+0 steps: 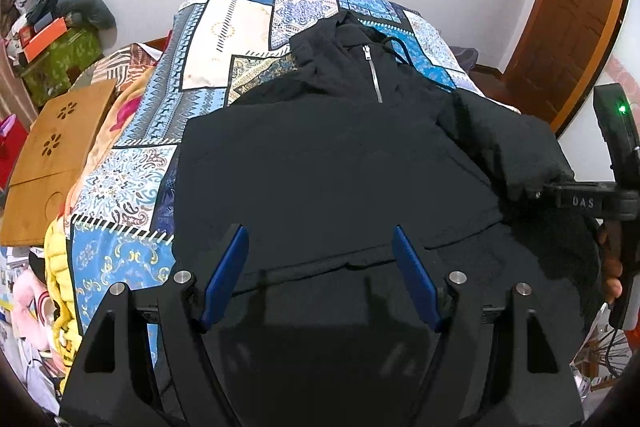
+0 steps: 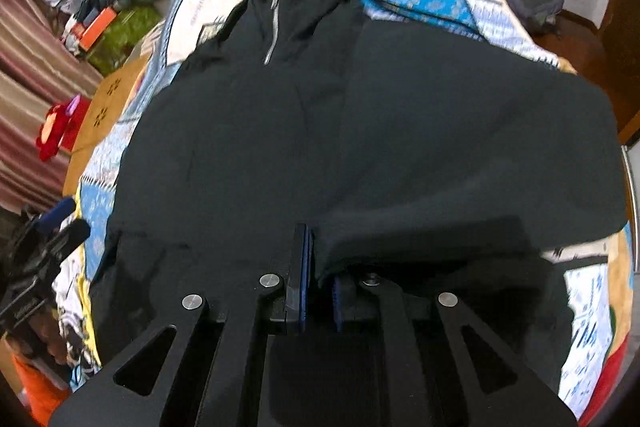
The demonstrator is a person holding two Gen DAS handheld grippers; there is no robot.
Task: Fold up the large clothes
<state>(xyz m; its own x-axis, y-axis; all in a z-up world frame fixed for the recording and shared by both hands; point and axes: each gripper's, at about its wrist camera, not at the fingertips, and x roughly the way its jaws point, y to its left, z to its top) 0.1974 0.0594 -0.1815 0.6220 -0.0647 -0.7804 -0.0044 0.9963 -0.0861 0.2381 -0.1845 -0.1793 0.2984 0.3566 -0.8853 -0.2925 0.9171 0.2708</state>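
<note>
A black hooded jacket (image 1: 340,155) with a short silver zipper (image 1: 372,75) lies front up on a blue patchwork bedspread (image 1: 224,39). My left gripper (image 1: 318,229) hovers open over the jacket's lower hem, with nothing between its blue pads (image 1: 224,275). At the right edge of the left wrist view, my right gripper (image 1: 536,193) pinches a raised fold of the jacket's right side. In the right wrist view the jacket (image 2: 280,131) fills the frame. There the right gripper (image 2: 314,239) is shut on black cloth that drapes over its right finger. The left gripper (image 2: 60,223) shows at the left edge.
A wooden lap board (image 1: 52,155) lies at the bed's left side, with yellow and pink soft things (image 1: 56,267) below it. A green box piled with clutter (image 1: 60,55) stands at the far left. A wooden door (image 1: 568,19) is at the right. A person's hand (image 1: 612,267) holds the right gripper.
</note>
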